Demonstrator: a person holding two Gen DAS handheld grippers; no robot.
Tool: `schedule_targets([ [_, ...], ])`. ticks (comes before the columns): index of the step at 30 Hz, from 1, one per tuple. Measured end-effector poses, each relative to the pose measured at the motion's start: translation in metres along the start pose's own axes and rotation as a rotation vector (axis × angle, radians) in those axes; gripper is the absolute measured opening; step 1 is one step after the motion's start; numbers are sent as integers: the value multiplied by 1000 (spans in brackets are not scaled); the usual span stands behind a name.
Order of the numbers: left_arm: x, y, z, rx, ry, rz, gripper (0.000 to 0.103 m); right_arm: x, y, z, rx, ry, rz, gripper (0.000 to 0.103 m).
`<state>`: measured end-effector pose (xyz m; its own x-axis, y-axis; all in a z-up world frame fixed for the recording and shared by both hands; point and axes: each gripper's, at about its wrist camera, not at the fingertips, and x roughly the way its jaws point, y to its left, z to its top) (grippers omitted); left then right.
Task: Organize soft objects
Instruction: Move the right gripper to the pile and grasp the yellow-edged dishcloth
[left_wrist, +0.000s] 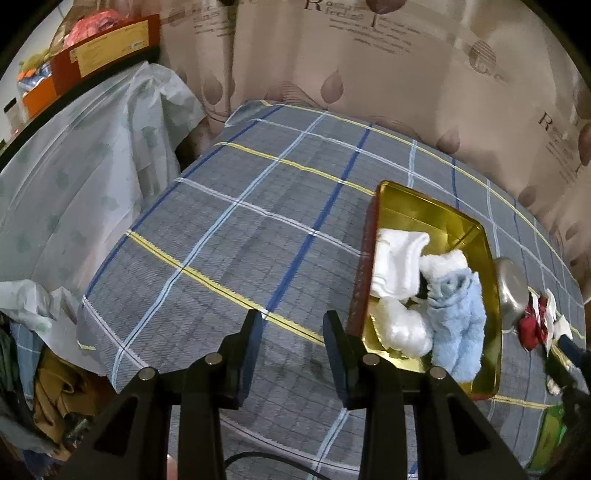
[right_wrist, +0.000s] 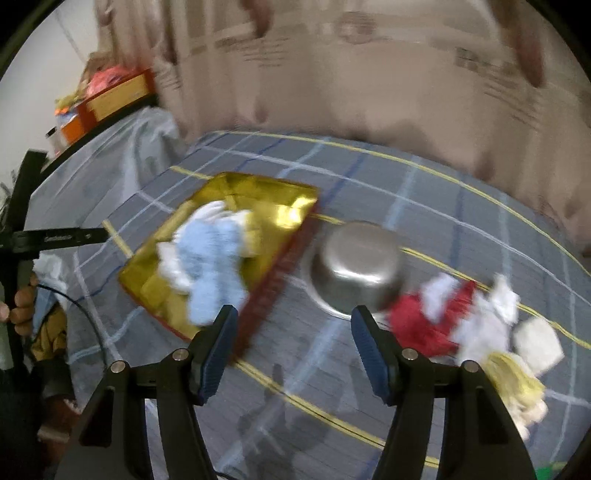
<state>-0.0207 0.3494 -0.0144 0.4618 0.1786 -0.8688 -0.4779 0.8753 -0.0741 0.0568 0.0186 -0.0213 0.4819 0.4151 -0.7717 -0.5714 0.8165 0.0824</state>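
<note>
A gold tin with red sides (left_wrist: 424, 206) lies on the checked bedspread (left_wrist: 258, 240). It holds a white cloth (left_wrist: 399, 258), a light blue fluffy cloth (left_wrist: 458, 325) and a white fluffy piece (left_wrist: 406, 332). My left gripper (left_wrist: 292, 321) hovers open and empty over the spread, just left of the tin. In the blurred right wrist view the tin (right_wrist: 258, 188) sits at left, with an upturned steel bowl (right_wrist: 358, 266) beside it. A red cloth (right_wrist: 417, 325), a white cloth (right_wrist: 487, 317) and a yellow soft item (right_wrist: 517, 380) lie at right. My right gripper (right_wrist: 294, 317) is open and empty, in front of the bowl.
A patterned curtain (left_wrist: 369, 74) hangs behind the bed. At left a plastic sheet (left_wrist: 74, 166) drapes under a shelf with boxes (left_wrist: 107, 48). Bundled clothes (left_wrist: 55, 387) crowd the lower left. A hand (right_wrist: 22, 306) grips the other tool's handle.
</note>
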Motion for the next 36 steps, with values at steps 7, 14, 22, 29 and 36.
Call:
schedule_targets([
  [7,1,-14,-3,38,8,-20,35,-31,-83,-16,128,-9,-145,64],
  [14,3,-28,-6,68,17,-37,35,-39,-151,-42,259,32,-246,64],
  [22,3,-44,-11,119,28,-44,35,-28,-171,-60,268,99,-255,68],
  [29,3,-71,-19,193,42,-68,35,-15,-183,-55,263,132,-239,75],
  [36,2,-101,-28,270,57,-90,35,10,-198,-47,292,193,-207,77],
])
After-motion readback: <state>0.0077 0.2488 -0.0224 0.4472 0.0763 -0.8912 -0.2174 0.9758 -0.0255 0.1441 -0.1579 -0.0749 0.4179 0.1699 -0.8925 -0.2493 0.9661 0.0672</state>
